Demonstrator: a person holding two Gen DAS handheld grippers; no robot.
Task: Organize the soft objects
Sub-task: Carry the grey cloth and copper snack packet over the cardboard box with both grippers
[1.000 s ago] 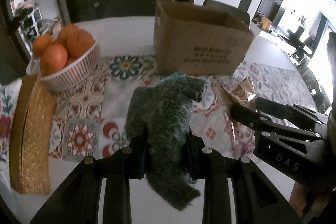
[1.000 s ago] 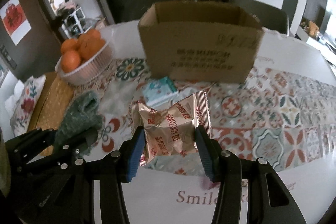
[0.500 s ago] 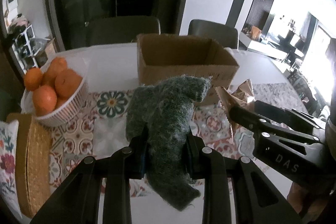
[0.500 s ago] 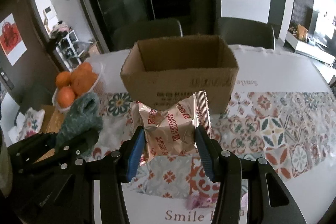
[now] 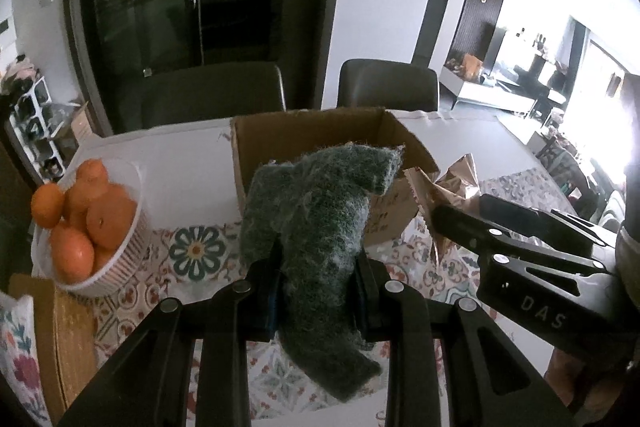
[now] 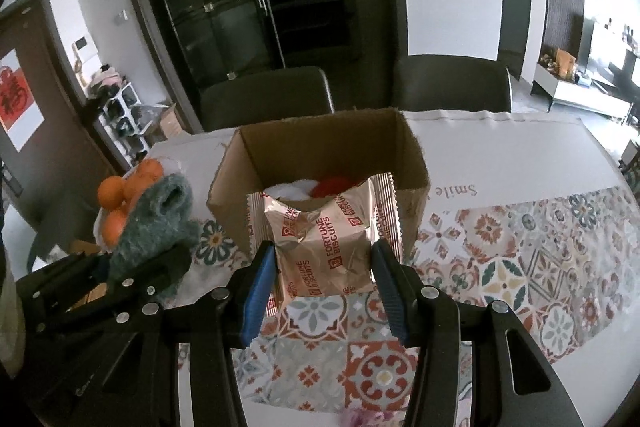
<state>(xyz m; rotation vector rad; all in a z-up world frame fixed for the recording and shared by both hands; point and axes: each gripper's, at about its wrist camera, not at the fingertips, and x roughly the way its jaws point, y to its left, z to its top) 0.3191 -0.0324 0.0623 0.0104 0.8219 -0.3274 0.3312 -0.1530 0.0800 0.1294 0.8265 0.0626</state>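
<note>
Both grippers have risen since the earlier frames: the cardboard box [image 6: 320, 163] now shows its open top from above, where before only its front wall faced the cameras

Left gripper [image 5: 316, 287]: fingers clenched on one green fuzzy sock [image 5: 320, 235], held above the bench [image 5: 192, 155], in front of the box

Right gripper [image 6: 322, 291]: fingers clenched on one biscuit packet [image 6: 324, 247], printed FORTUNE BISCUITS, held just before the box's near wall

Count: one box, toward the bench's far edge; inside it one white soft item [image 6: 290, 191] and one red soft item [image 6: 336, 185]. One white bowl [image 5: 120, 259] of oranges [image 5: 108, 215] near the left edge; about five oranges visible
</note>
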